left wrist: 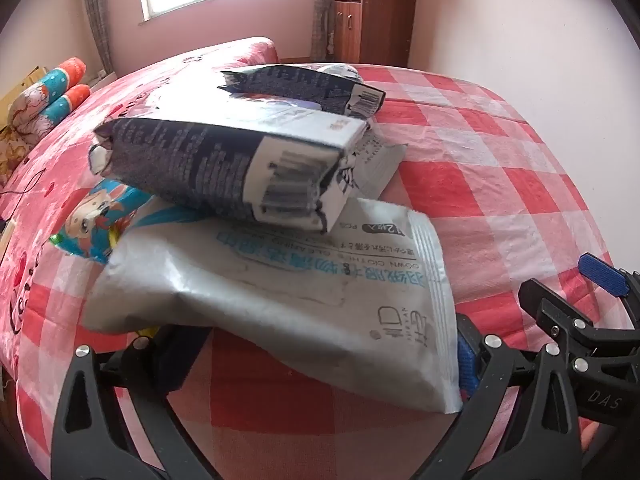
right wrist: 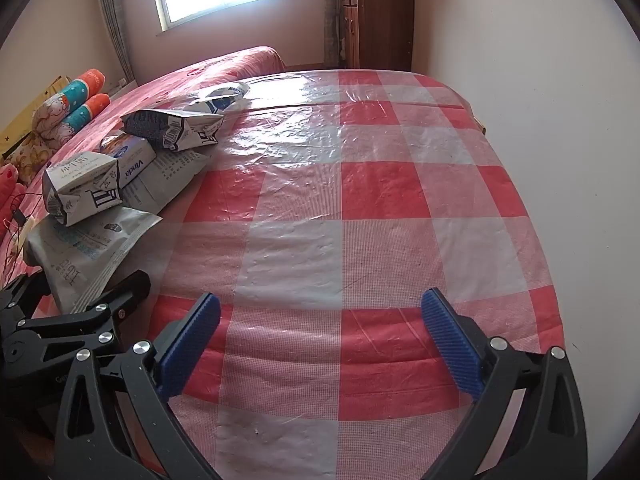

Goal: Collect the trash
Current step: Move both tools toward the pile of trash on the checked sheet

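A: Left gripper (left wrist: 316, 364) tilts down at the trash heap on the checked desk (left wrist: 500, 184), jaws spread wide and straddling the grey wipes pouch (left wrist: 280, 300).

B: Pads aren't pressing yet. Right gripper (right wrist: 320, 344), jaws wide too, holds nothing; the heap sits well left.

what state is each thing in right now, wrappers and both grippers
left gripper: open, fingers either side of the white pouch's near edge
right gripper: open, nothing between its fingers
white pouch: flat on the bed, under a carton
near carton: torn open, crumpled, lying on its side
far carton: torn open, on its side
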{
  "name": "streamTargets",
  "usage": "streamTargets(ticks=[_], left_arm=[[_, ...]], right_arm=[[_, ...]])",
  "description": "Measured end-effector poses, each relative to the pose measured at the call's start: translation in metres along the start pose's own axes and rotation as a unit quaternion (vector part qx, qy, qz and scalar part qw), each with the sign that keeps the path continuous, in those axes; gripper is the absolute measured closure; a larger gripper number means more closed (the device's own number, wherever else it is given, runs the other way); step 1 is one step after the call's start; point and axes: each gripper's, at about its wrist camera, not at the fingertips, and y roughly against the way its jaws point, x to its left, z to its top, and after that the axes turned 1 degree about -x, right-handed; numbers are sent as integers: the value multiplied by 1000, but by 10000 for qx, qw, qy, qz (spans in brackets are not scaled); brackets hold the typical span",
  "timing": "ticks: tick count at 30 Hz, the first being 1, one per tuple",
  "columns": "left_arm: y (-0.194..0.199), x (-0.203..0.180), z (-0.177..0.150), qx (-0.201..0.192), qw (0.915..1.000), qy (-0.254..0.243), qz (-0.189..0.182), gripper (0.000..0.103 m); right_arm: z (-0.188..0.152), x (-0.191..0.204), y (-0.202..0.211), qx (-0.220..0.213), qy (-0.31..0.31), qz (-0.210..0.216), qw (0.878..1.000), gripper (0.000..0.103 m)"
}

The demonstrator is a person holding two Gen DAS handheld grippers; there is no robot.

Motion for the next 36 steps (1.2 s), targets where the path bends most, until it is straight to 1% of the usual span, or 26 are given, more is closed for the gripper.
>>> streamTargets(ticks=[2,4,6,7,9,11,13,14,17,20,24,29,32,36], left_arm=[[1,2,-1,14,10000,-19,32,4],[9,4,-9,-108,9998,-43,135,4],[22,6,-19,-240,9996,-99,139,4],[26,3,-19,-209,9996,-132,167,4],[43,3,-27,-329,9992,-155,184,4],[58,9,-35,-362,9990,-201,173,4],[67,6,-32,-379,9986,-279,230,4],[73,6,-33,-424,9983,-310,259,4],[91,5,-32,-526,9971,-351,417,4],[111,12,-31,-670,9961,-263,508,4],[138,24,-32,-862,9937,-172,699,4],[164,35,-31,-1049,9912,-42,809,4],[180,40,-31,-1203,9891,20,854,4],[195,43,-33,-1385,9863,82,889,4]], right_arm=[[1,2,-2,140,167,-2,9998,4],[1,7,-2,318,493,-52,9983,4],[-5,8,3,281,558,70,9980,4],[-7,6,6,250,502,184,9983,4],[-12,-1,14,207,296,365,9987,4],[-15,-11,22,146,40,442,9989,4],[-21,-18,26,110,-128,530,9985,4],[-16,-16,32,106,-152,486,9986,4],[-15,-16,53,-99,-189,393,9990,4],[-10,-18,77,-290,-266,428,9983,4],[-6,-16,104,-454,-181,501,9975,4],[-1,-2,142,-810,139,444,9956,4],[2,6,163,-1056,253,485,9929,4],[3,15,186,-1273,433,453,9899,4]])
